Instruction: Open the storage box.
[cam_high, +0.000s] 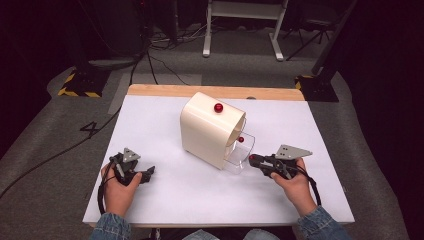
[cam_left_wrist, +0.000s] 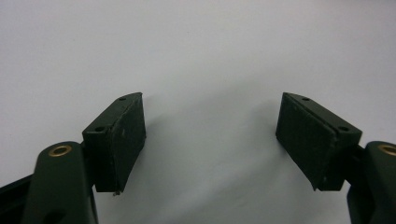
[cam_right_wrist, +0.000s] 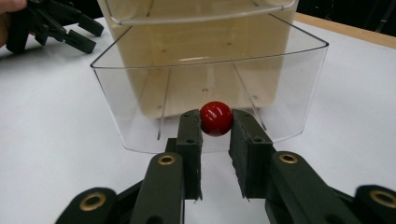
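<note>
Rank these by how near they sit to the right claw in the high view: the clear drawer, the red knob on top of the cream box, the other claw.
1. clear drawer, just left of the right claw
2. red knob, up on the cream box
3. left claw, far left

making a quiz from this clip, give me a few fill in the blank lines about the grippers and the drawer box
1. The right gripper has its jaws closed on a small ____ knob of the clear drawer.
2. The left gripper rests over bare table with its jaws ____.
3. The cream box carries another red knob on its ____ face.
4. The clear drawer is pulled partly ____ of the cream box.

Missing words: red; open; top; out
</note>
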